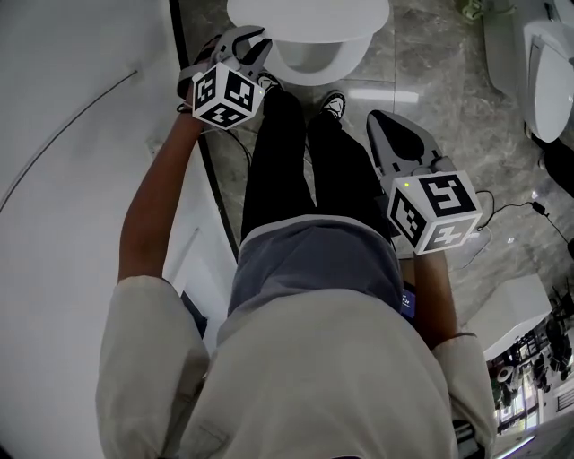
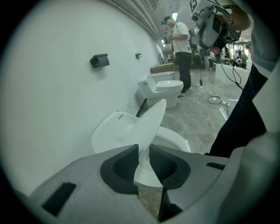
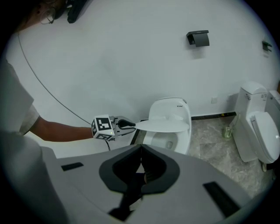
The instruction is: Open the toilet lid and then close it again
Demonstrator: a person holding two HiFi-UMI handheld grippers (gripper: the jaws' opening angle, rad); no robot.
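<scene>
The white toilet (image 1: pixel 314 64) stands at the top of the head view, right in front of my feet. Its lid (image 1: pixel 309 16) is partway between raised and flat; in the right gripper view the lid (image 3: pixel 164 126) hangs about level over the bowl (image 3: pixel 168 141). My left gripper (image 1: pixel 256 45) is shut on the lid's left edge. In its own view the lid (image 2: pixel 148 127) runs edge-on between the dark pads (image 2: pixel 124 164). My right gripper (image 1: pixel 381 121) hangs beside my right leg, away from the toilet. Its jaws (image 3: pixel 141 151) are shut with nothing in them.
A white wall (image 1: pixel 72 134) runs close along the left. My black-trousered legs (image 1: pixel 296 161) stand before the bowl. A second toilet (image 3: pixel 258 127) stands to the right, with cables (image 1: pixel 511 211) on the marble floor. Another person (image 2: pixel 181 52) stands further along the wall.
</scene>
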